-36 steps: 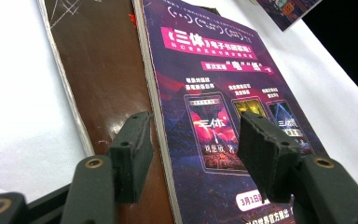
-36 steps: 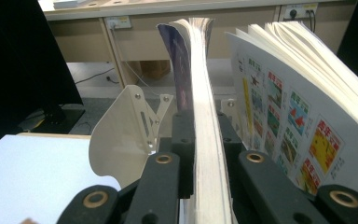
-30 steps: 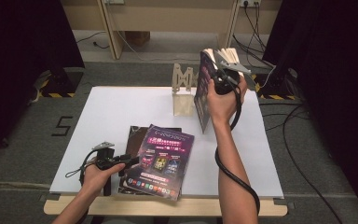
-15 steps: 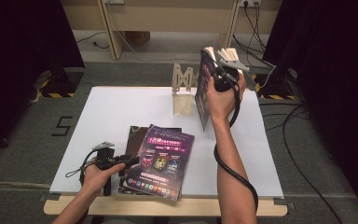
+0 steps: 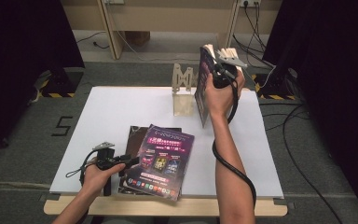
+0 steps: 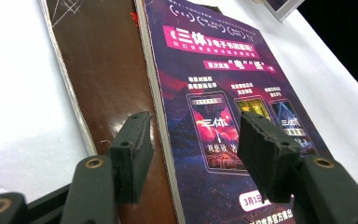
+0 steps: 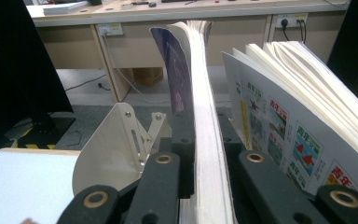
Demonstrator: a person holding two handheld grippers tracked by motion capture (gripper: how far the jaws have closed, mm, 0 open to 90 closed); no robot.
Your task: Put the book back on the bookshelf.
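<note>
1. Grey carpet runs around a white table (image 5: 121, 112) with a pale wooden front edge; behind it stand light wood desk legs, wall sockets and loose black cables, and black curtains close off both sides.
2. At the far middle of the table stands a pale wooden book stand (image 5: 182, 91), upright, with a zigzag cut-out back.
3. Just to the right of the stand, the right gripper (image 5: 219, 74) holds a purple-covered book (image 5: 203, 88) on edge above the table, cover facing left.
4. From the right gripper view, both black jaws are closed tight on the book's page block, with the purple cover bowing away to the left.
5. Another open book (image 7: 307, 130) with printed pages stands close on the right in that view, and the stand sits low to the left, so the held book lies between them.
6. Near the front edge lies a purple magazine (image 5: 161, 161), flat, partly over a dark brown book (image 5: 134, 140).
7. The left gripper (image 5: 126, 161) rests at the left edge of that pile, jaws spread apart with nothing between them, one over the brown cover and one over the purple.
</note>
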